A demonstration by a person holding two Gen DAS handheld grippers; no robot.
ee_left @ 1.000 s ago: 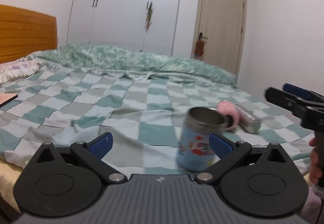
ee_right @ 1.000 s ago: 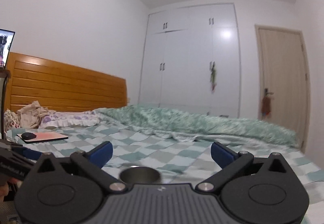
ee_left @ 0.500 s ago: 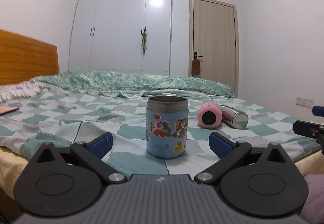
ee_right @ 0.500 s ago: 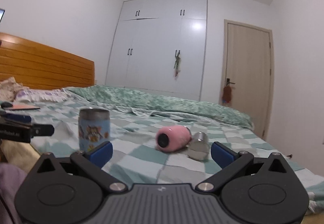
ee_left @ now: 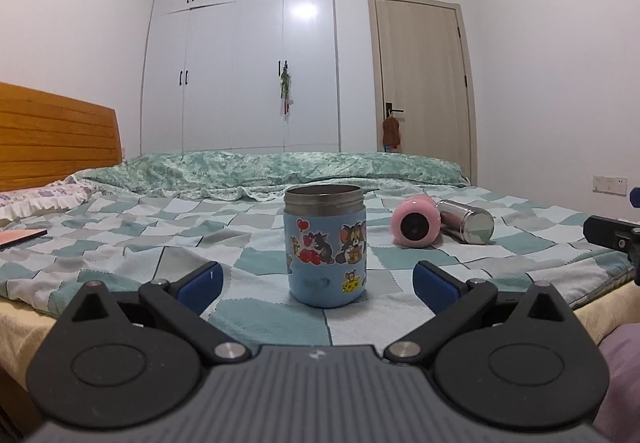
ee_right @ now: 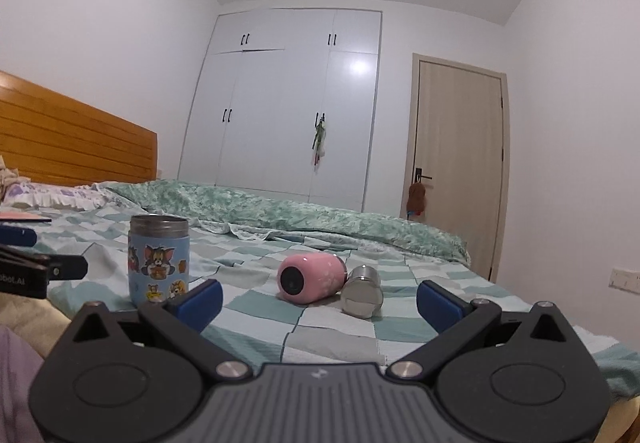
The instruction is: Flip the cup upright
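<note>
Blue cartoon cup [ee_left: 325,249] is standing upright, steel mouth up, on the checked bedspread [ee_left: 120,231] near the bed's front edge; judged: flip is done. Left gripper [ee_left: 316,279] is sitting low at 6 o'clock of the cup, jaws spread wide, touching nothing, probably clear so the cup is not nudged on soft bedding. Right gripper [ee_right: 319,297] is likewise gaping and empty, pointing between pink bottle [ee_right: 310,278] and steel cylinder [ee_right: 362,293]. Those two are lying on their sides, touching, at 2 o'clock of the cup. Count: one cup, one pink bottle, one steel cylinder, two grippers.
</note>
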